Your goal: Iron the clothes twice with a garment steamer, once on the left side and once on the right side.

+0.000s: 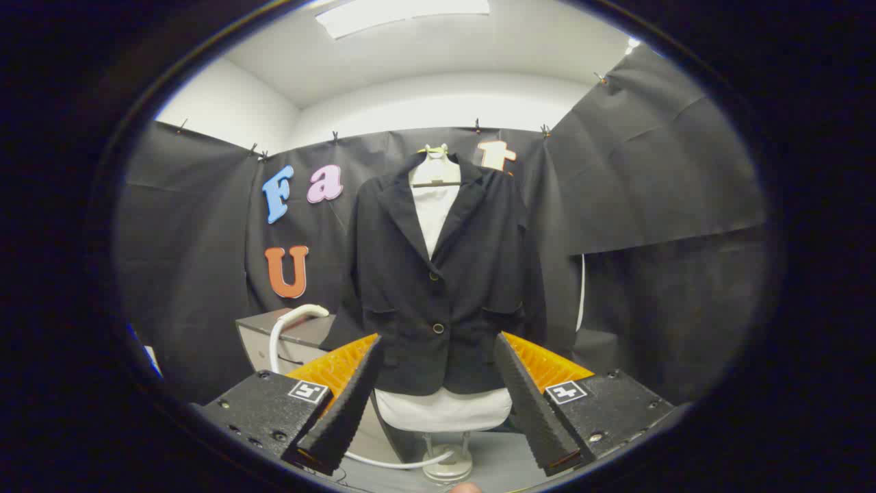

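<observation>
Jacket (438, 274), dark, is hanging buttoned on a white dress form (443, 409) straight ahead of us, beyond the fingers and framed in the gap between them. We're seeing it over a white top on the form, with a hanger (436, 179) at the neck and two buttons down the front.

Going left to right: black cloth (185, 260) is draping the booth wall on the left, clipped along its top edge, with white wall and a ceiling light panel (404, 12) above it. Next, a grey box-like unit (284, 339) is sitting low, left of the jacket, and a white hose (291, 322) is arching over it; we're reading that as the steamer hose but can't confirm a steamer head. A white cable or hose (404, 462) is running across the grey surface (499, 465) toward the form's round stand base (446, 471). Right of the jacket, more black cloth is hanging, with a thin white line (582, 291) running vertically just beside the jacket's sleeve.

Gripper (438, 390): we're holding the jaws spread wide, pinching nothing, well apart from the jacket.

Writing: small square fiducial-type markers (308, 392) are sitting on top of each finger body; we're finding no readable brand text or labels on the jacket or the unit.
</observation>
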Action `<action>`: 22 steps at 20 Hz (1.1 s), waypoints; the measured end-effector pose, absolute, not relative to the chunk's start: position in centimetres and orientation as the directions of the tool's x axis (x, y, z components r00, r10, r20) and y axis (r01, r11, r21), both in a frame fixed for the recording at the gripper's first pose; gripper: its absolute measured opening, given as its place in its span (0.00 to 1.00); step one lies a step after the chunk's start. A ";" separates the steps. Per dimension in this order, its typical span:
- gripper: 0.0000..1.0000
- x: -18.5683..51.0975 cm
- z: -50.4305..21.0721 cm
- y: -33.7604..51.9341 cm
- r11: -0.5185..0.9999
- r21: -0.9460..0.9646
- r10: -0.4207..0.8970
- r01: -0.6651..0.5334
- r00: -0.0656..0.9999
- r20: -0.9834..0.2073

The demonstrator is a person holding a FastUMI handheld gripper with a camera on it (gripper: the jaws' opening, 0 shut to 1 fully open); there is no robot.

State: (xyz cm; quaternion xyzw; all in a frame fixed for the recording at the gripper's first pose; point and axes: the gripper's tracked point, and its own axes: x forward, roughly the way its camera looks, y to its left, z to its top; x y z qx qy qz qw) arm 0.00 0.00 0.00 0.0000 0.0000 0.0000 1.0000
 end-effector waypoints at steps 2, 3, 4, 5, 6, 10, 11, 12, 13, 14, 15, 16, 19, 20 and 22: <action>1.00 0.5 -0.4 -0.5 1.000 0.013 -0.002 0.002 1.000 -0.012; 1.00 0.5 -0.5 -0.8 1.000 0.017 -0.005 0.005 1.000 -0.013; 1.00 0.7 -0.4 -0.9 1.000 0.015 -0.008 0.008 1.000 -0.011; 1.00 0.7 -0.3 -1.1 1.000 0.009 -0.016 0.016 1.000 -0.007; 1.00 0.8 -0.4 -1.4 1.000 0.003 -0.024 0.024 1.000 -0.005; 1.00 0.9 -0.2 -0.9 0.999 0.004 -0.037 0.037 0.999 0.004; 1.00 0.9 -0.1 -0.6 0.999 0.004 -0.035 0.035 0.999 0.005; 1.00 0.8 0.0 -0.2 1.000 0.000 -0.029 0.029 1.000 0.006; 1.00 0.9 0.2 0.4 1.000 -0.007 -0.018 0.018 1.000 0.014; 1.00 1.1 0.2 0.9 1.000 -0.014 -0.017 0.018 1.000 0.018; 1.00 1.3 0.2 1.5 1.000 -0.016 -0.015 0.015 1.000 0.016; 1.00 1.6 0.0 2.6 1.000 -0.013 -0.008 0.008 1.000 0.010; 1.00 2.0 -0.2 6.2 1.000 0.000 0.028 -0.028 1.000 0.000; 1.00 2.4 -0.2 7.4 0.999 0.000 0.039 -0.039 0.999 0.002; 1.00 3.3 -0.3 10.3 0.998 0.003 0.057 -0.057 0.998 0.005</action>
